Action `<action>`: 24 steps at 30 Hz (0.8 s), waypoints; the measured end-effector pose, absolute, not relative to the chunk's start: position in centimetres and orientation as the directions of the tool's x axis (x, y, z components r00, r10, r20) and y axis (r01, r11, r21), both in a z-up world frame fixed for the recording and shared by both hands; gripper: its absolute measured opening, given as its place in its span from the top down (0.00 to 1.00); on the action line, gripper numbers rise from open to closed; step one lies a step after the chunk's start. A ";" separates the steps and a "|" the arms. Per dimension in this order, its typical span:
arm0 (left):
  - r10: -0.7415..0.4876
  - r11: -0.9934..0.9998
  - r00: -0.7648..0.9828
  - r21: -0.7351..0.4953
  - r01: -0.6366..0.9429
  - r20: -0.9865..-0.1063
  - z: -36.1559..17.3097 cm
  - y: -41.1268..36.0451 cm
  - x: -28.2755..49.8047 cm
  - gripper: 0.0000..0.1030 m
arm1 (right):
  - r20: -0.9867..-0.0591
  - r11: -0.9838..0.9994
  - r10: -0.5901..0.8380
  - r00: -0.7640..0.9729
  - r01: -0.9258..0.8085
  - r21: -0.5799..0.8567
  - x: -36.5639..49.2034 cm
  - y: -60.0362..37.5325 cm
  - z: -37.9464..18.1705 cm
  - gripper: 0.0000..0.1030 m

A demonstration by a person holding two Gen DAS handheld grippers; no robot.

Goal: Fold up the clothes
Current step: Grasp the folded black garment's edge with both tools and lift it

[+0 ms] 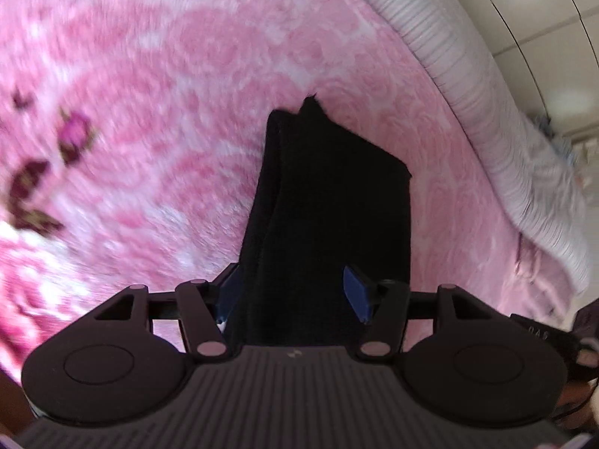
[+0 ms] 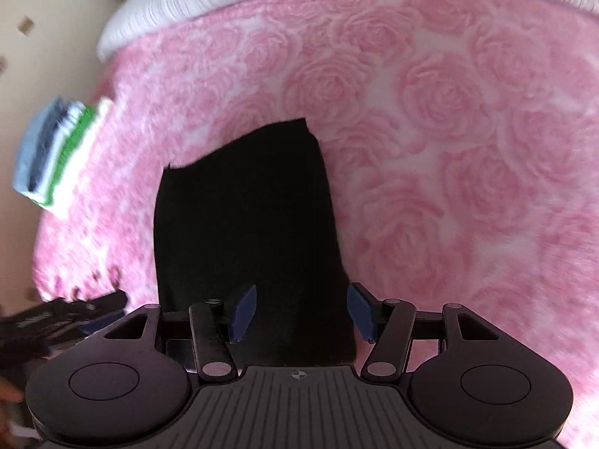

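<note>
A folded black garment (image 1: 329,202) lies on the pink rose-patterned blanket (image 1: 168,75). In the left wrist view my left gripper (image 1: 292,292) is open, its blue pads on either side of the garment's near end. In the right wrist view the same black garment (image 2: 247,217) lies flat on the blanket (image 2: 468,131), and my right gripper (image 2: 301,312) is open with its blue pads straddling the near edge. Whether the pads touch the cloth is hidden by the dark fabric.
A stack of folded clothes in blue, white and green (image 2: 60,153) sits at the blanket's left edge. A white striped bedsheet (image 1: 468,86) borders the blanket, with pale floor beyond. The left gripper's body (image 2: 63,318) shows at lower left in the right view.
</note>
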State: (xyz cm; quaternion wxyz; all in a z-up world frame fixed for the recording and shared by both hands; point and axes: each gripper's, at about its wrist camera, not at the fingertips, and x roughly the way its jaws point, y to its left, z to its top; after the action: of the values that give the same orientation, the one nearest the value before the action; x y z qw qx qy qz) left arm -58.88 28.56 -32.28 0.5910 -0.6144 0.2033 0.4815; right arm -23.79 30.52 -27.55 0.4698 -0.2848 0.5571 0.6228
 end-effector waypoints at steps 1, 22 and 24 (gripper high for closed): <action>0.316 -0.228 0.462 -0.539 -0.811 -0.829 -33.3 28.9 -58.9 0.46 | -0.868 0.068 0.272 -0.416 -0.891 0.448 -23.4 30.9 -28.3 0.44; 0.357 -0.246 0.651 -0.740 -0.626 -0.669 -42.0 33.0 -59.1 0.37 | -0.603 0.219 0.276 -0.748 -0.562 0.797 -19.4 35.0 -40.6 0.37; 0.350 -0.227 0.653 -0.737 -0.636 -0.671 -42.0 33.3 -58.9 0.37 | -0.584 0.223 0.260 -0.769 -0.540 0.811 -19.6 35.3 -41.5 0.34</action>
State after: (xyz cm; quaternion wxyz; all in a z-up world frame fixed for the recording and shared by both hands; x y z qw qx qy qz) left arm -58.87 33.26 -42.03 0.6124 -0.6721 0.1065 0.4024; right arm -19.58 35.30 -41.49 0.3252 -0.0986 0.7112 0.6154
